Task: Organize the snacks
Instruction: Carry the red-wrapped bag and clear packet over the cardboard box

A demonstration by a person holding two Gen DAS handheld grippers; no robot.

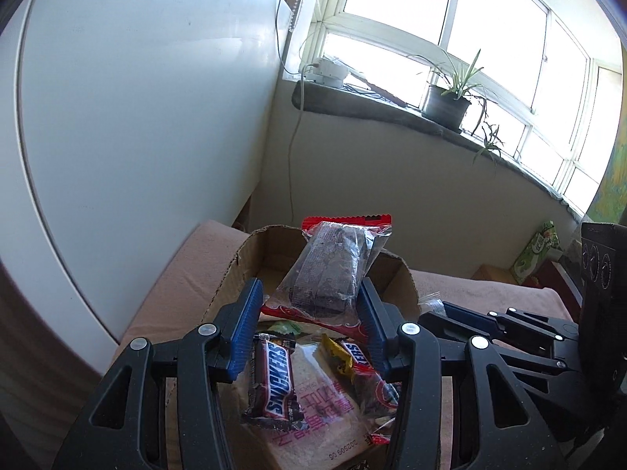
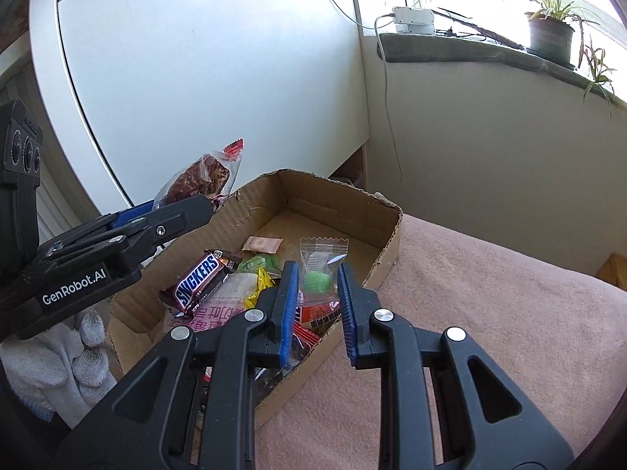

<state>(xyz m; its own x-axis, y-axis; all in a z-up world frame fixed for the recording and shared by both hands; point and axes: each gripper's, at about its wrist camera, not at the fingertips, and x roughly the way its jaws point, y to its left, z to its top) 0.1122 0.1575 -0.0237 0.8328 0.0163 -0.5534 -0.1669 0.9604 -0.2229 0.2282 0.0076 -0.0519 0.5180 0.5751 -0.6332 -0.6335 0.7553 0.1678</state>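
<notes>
Left gripper (image 1: 309,313) fingers pinching wrapped brownie (image 1: 329,270) above cardboard box (image 2: 388,231); step: sorting. Right gripper (image 2: 315,305) fingers spread, empty, over green candy (image 2: 315,280). Next: likely place brownie.

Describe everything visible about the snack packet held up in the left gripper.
The snack packet is a clear plastic wrapper with red crimped ends, holding a dark brown, rough-textured block that looks like a brownie or nut bar. The left gripper pinches its lower part between blue ribbed pads, so it stands roughly upright, leaning slightly, raised above the cardboard box. The right-wrist view shows it lifted clear of the box's left wall. Nothing but the gripper touches it. Its printing cannot be read.
</notes>
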